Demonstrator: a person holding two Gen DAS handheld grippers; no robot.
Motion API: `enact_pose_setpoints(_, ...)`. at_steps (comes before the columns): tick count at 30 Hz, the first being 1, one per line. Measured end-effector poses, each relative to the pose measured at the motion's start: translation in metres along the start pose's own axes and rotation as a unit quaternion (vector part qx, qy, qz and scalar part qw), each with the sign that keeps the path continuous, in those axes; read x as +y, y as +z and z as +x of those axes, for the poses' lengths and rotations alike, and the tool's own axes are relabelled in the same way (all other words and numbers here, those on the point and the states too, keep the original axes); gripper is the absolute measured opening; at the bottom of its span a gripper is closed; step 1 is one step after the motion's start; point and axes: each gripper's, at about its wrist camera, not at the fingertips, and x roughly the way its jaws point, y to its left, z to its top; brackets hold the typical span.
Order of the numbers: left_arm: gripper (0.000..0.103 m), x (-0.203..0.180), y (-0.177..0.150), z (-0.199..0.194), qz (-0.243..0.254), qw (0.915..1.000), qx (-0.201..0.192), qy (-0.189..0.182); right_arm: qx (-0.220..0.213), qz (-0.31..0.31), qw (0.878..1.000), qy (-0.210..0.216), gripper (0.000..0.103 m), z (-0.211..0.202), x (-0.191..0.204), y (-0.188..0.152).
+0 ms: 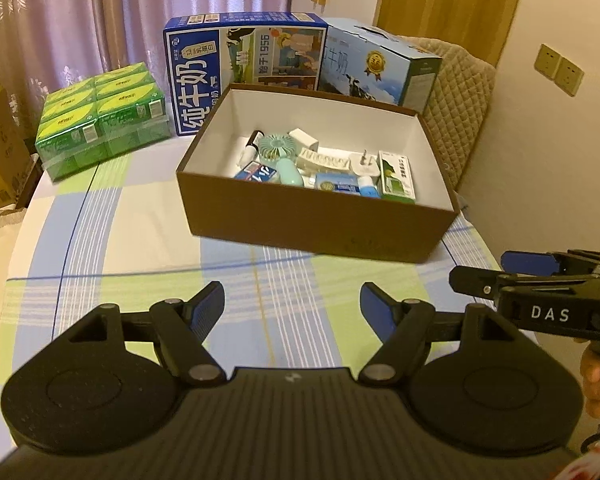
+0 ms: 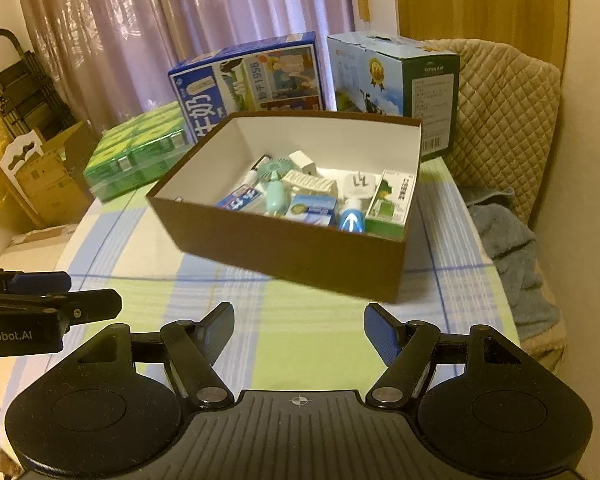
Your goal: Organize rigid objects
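Observation:
A brown open box (image 1: 320,224) (image 2: 284,248) stands on the plaid table. Inside lie several small items: a mint hand fan (image 1: 276,148) (image 2: 275,172), a green and white carton (image 1: 396,176) (image 2: 390,200), a white plug (image 1: 364,164) (image 2: 360,186), blue and white cartons (image 1: 338,186) (image 2: 312,208) and a small blue bottle (image 2: 351,218). My left gripper (image 1: 292,304) is open and empty, above the table in front of the box. My right gripper (image 2: 299,326) is open and empty beside it, also short of the box.
Behind the brown box stand a dark blue milk carton box (image 1: 244,68) (image 2: 252,80) and a light blue one (image 1: 380,68) (image 2: 396,84). A green shrink-wrapped pack (image 1: 100,120) (image 2: 136,152) lies at the left. A quilted chair (image 1: 456,96) (image 2: 504,112) is at the right, cardboard boxes (image 2: 48,176) at the left.

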Motion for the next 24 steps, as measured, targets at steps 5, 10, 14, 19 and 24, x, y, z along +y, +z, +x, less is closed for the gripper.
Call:
enact_pose_setpoints(5, 0.072, 0.011, -0.026, -0.025, 0.001, 1.0000, 0.000, -0.010, 0.004, 0.008, 1.000, -0.006, 0.069, -0.019, 0.019, -0.025)
enact_pose_setpoints(10, 0.072, 0.023, -0.051, -0.048, 0.001, 0.9999, -0.001, -0.017, 0.004, 0.016, 1.000, -0.009, 0.069, -0.038, 0.037, -0.048)
enact_pose_setpoints(14, 0.072, 0.030, -0.069, -0.064, 0.001, 0.9998, -0.002, -0.021, 0.000, 0.016, 1.000, -0.011, 0.069, -0.053, 0.053, -0.065)
enact_pose_setpoints(19, 0.072, 0.037, -0.088, -0.082, 0.002, 0.9997, -0.004, -0.025, -0.003, 0.015, 1.000, -0.012, 0.069, -0.068, 0.071, -0.083)
enact_pose_setpoints(24, 0.072, 0.046, -0.103, -0.095, -0.002, 0.9997, -0.006, -0.025, -0.003, 0.007, 1.000, -0.009, 0.069, -0.079, 0.088, -0.099)
